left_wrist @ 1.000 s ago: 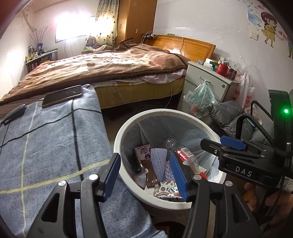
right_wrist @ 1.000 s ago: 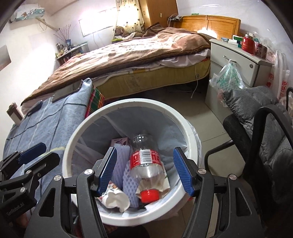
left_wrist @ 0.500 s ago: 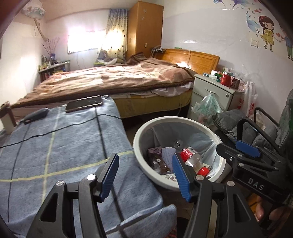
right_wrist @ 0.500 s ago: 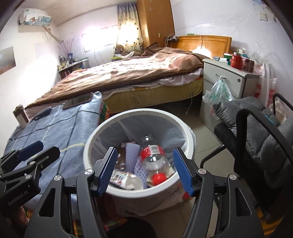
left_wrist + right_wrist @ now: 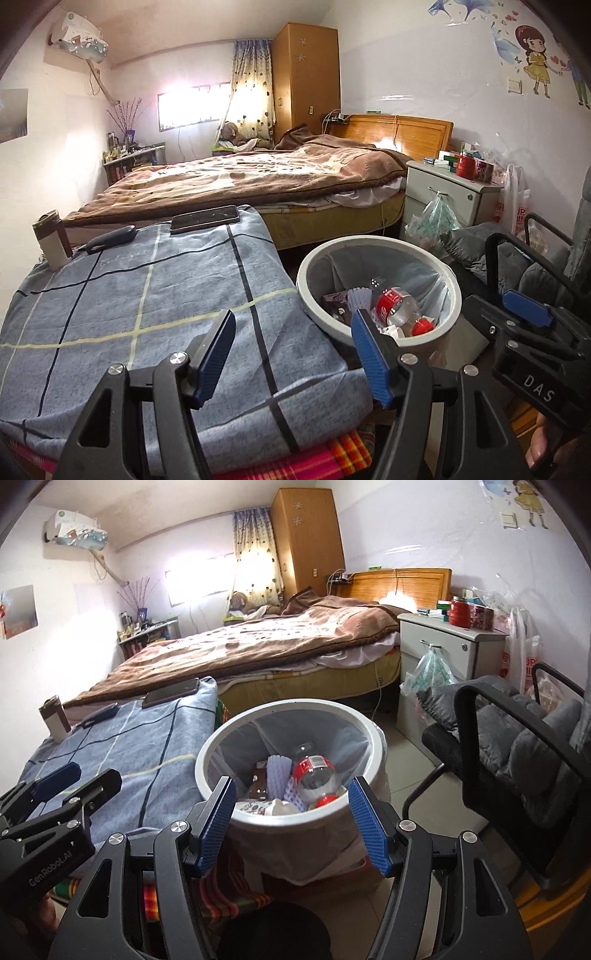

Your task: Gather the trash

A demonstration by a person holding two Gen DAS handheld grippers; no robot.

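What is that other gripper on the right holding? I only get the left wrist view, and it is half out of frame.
Observer: Nothing. In the right wrist view the right gripper is open, with only the trash bin beyond its fingers.
Operator: Which parts of that bin am I missing?
Observer: Its outside. A pale liner bag hangs down over the outer wall on the near side.
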